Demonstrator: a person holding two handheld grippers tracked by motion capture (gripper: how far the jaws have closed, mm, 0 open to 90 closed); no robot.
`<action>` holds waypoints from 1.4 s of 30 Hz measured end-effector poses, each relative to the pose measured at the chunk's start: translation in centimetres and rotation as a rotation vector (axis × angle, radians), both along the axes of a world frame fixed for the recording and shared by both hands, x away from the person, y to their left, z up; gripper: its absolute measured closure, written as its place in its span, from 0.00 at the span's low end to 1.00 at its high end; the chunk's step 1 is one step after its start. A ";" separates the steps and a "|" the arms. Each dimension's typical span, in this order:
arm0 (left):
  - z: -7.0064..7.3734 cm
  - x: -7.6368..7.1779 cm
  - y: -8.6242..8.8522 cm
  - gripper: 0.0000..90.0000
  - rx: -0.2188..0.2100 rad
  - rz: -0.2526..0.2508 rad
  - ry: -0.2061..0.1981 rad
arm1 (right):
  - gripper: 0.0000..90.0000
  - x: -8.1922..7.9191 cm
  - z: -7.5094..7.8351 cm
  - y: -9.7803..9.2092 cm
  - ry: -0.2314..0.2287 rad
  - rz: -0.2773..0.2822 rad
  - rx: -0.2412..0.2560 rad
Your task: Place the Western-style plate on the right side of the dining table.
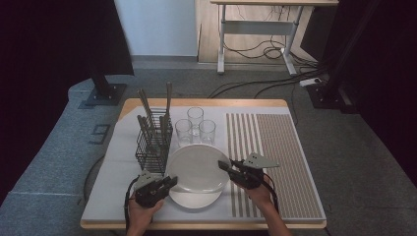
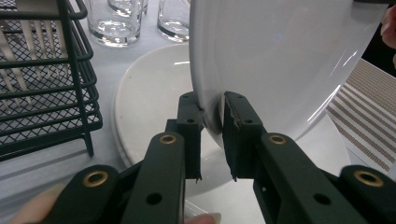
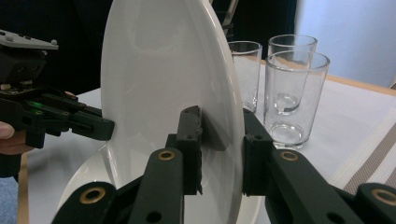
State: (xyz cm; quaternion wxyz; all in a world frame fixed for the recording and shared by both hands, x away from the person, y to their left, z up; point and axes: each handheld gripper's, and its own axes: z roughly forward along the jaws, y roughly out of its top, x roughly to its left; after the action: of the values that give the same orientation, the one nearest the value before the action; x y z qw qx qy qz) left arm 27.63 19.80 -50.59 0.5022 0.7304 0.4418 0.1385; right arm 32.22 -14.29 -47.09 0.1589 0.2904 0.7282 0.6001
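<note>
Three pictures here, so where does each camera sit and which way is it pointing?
High view: fixed above the person's side, looking forward and down at the table; both hands, the left claw and the right claw show.
Left gripper view: rides on the left claw, looking along its jaws, which pinch the upper plate; fingertips show.
Right gripper view: rides on the right claw, clamped on that plate's opposite rim, facing the left claw.
Shared: the upper plate, the lower plate, the glasses.
</note>
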 end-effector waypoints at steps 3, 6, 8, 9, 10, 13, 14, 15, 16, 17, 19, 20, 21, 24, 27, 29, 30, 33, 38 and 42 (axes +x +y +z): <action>0.0 0.0 0.0 0.87 0.003 0.002 0.001 | 0.81 0.1 0.3 0.2 -0.006 0.006 -0.005; -0.1 0.1 0.0 0.87 0.002 0.003 0.004 | 0.80 0.2 0.5 0.2 -0.005 0.017 -0.006; -0.1 0.1 0.0 0.87 0.001 0.002 0.005 | 0.79 0.4 0.5 0.3 -0.005 0.020 -0.011; -0.1 0.1 0.0 0.87 0.000 0.001 0.005 | 0.79 0.4 0.5 0.3 -0.003 0.022 -0.010; -0.1 0.1 0.0 0.87 0.000 0.001 0.005 | 0.79 0.5 0.5 0.3 -0.003 0.021 -0.010; -0.1 0.1 -0.1 0.86 0.002 -0.006 0.008 | 0.77 0.6 0.6 0.2 0.002 0.026 -0.002; -0.1 0.1 -0.1 0.86 0.002 -0.008 0.009 | 0.77 0.6 0.6 0.2 0.002 0.025 -0.002; -0.1 0.1 -0.2 0.86 0.005 -0.008 0.010 | 0.77 0.7 0.6 0.2 0.002 0.026 0.000; -0.2 0.1 -0.2 0.86 0.006 -0.010 0.010 | 0.77 0.7 0.6 0.2 0.004 0.028 0.005; -0.2 0.1 -0.2 0.86 0.006 -0.010 0.010 | 0.77 0.7 0.6 0.2 0.006 0.029 0.011; -0.2 0.1 -0.2 0.86 0.007 -0.012 0.009 | 0.77 0.8 0.7 0.2 0.004 0.028 0.013; -0.2 0.1 -0.2 0.86 0.006 -0.013 0.010 | 0.77 0.8 0.7 0.2 0.004 0.028 0.013; -0.2 0.1 -0.3 0.86 0.007 -0.014 0.009 | 0.77 0.8 0.7 0.2 0.004 0.028 0.014; -0.2 0.1 -0.3 0.86 0.006 -0.017 0.009 | 0.76 0.9 0.8 0.1 0.006 0.030 0.021; -0.2 0.1 -0.3 0.85 0.006 -0.018 0.010 | 0.76 1.0 0.8 0.0 0.007 0.029 0.028; -0.2 0.1 -0.3 0.85 0.006 -0.019 0.010 | 0.76 1.0 0.9 0.1 0.009 0.030 0.029; -0.2 0.1 -0.3 0.85 0.006 -0.019 0.010 | 0.76 1.1 1.0 0.1 0.007 0.030 0.033; -0.2 0.1 -0.3 0.85 0.010 -0.015 0.009 | 0.76 1.1 1.2 0.3 0.005 0.032 0.032; -0.2 0.1 -0.3 0.85 0.012 -0.014 0.007 | 0.74 1.4 1.8 0.7 0.006 0.042 0.023; -0.2 0.1 -0.4 0.86 0.011 -0.018 0.003 | 0.74 1.6 2.4 0.9 -0.005 0.044 0.014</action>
State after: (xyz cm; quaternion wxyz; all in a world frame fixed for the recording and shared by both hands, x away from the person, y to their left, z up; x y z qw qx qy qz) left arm 27.74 19.39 -50.78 0.4988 0.7372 0.4350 0.1355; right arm 33.79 -13.44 -44.65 0.1455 0.2740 0.7296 0.6094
